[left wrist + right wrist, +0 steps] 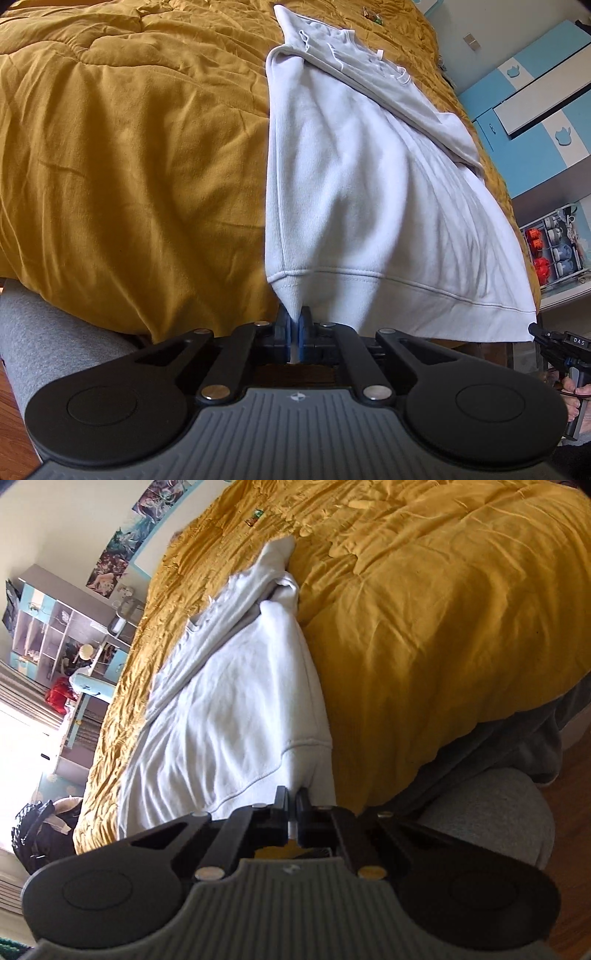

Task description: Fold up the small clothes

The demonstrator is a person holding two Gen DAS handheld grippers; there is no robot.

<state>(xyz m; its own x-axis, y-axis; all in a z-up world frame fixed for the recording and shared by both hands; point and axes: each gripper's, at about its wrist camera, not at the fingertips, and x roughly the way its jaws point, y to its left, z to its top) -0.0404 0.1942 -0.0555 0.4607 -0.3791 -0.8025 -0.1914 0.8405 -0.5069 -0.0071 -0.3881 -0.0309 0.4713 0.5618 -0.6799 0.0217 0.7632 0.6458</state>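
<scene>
The left tool (294, 325) is pinching one bottom corner of the white sweatshirt (354, 192). The right tool (292, 805) is pinching the other bottom corner. The sweatshirt lies long on the yellow bed cover (129, 155), with its bottom edge at the bed's near side. Each tool holds only a little bit of cloth, so a quick pull could make a corner slip out. If one tool lifts faster, the fold could go crooked. The folded-in sleeve (388, 85) on top could flop open too.

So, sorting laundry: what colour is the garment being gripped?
White sweatshirt, clearest in the left wrist view.
</scene>
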